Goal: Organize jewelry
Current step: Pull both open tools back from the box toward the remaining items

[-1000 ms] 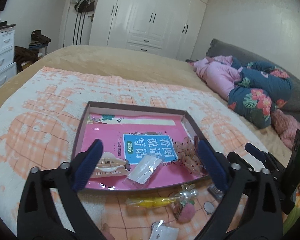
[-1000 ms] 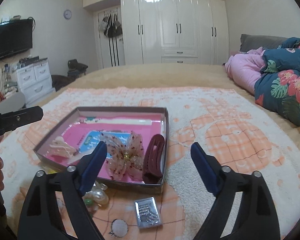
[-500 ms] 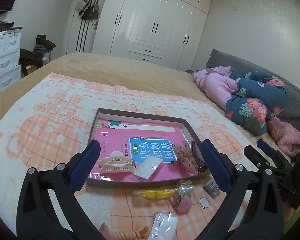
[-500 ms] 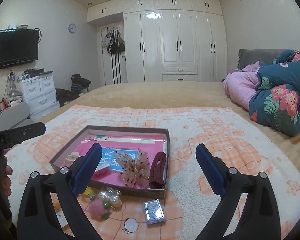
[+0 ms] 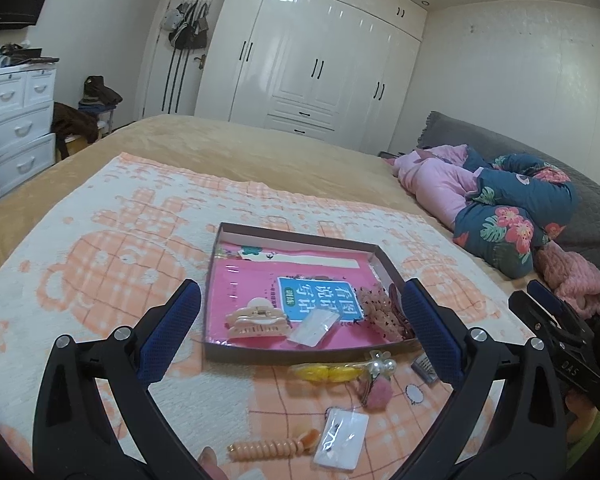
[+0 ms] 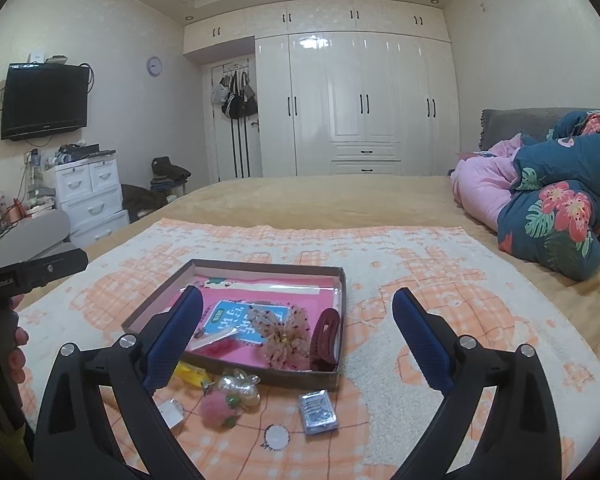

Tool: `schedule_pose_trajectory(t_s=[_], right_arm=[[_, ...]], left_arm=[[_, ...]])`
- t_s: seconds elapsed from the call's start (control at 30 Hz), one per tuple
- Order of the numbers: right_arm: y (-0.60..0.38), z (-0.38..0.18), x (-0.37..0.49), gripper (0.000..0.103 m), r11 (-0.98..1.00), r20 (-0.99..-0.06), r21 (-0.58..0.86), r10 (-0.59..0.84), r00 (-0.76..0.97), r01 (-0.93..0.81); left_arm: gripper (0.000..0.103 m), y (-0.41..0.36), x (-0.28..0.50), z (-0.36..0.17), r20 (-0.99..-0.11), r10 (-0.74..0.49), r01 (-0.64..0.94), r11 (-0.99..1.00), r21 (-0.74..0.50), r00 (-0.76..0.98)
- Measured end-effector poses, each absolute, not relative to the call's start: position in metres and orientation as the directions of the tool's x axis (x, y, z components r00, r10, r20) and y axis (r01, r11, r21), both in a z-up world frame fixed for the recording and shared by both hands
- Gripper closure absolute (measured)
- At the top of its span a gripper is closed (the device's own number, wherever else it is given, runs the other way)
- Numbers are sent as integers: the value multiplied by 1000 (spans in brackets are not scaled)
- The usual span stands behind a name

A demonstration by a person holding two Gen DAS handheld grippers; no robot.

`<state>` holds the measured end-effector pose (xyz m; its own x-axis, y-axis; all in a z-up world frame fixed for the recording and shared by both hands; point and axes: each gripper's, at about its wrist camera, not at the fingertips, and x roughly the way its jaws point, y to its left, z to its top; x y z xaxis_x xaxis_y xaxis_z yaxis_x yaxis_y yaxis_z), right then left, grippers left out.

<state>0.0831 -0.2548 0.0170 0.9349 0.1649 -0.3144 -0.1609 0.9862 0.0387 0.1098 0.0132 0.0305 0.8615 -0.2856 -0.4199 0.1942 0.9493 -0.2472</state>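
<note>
Your left gripper (image 5: 300,320) hangs above the fleecy peach-and-cream blanket (image 5: 100,264) with its blue ribbed pads spread wide and nothing between them; your right gripper (image 6: 298,330) is spread just as wide and equally empty. Ahead at twelve o'clock sits the shallow brown cardboard tray (image 5: 296,236), lined with a glossy pink booklet. Inside it lie a cream plastic claw clip (image 5: 258,320), a clear packet (image 5: 314,327), a gauzy sequined bow (image 6: 282,336) and, against the wall at three o'clock, a smooth maroon claw clip (image 6: 325,338). Just outside the near wall rest a yellow piece (image 5: 326,372), a pearl-and-pink-pompom clip (image 6: 230,398), a small silvery packet (image 6: 318,411), a white card packet (image 5: 342,438) and a coiled peach hair tie (image 5: 266,449).
</note>
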Motion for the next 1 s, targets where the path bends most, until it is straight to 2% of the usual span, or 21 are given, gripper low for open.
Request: schedule_pose_trajectory(t_s=[1.0], right_arm=[[-198, -17, 61, 10, 959, -408, -6, 257, 876, -283]], left_arm=[[11, 49, 79, -5, -479, -212, 131, 972, -197, 852]])
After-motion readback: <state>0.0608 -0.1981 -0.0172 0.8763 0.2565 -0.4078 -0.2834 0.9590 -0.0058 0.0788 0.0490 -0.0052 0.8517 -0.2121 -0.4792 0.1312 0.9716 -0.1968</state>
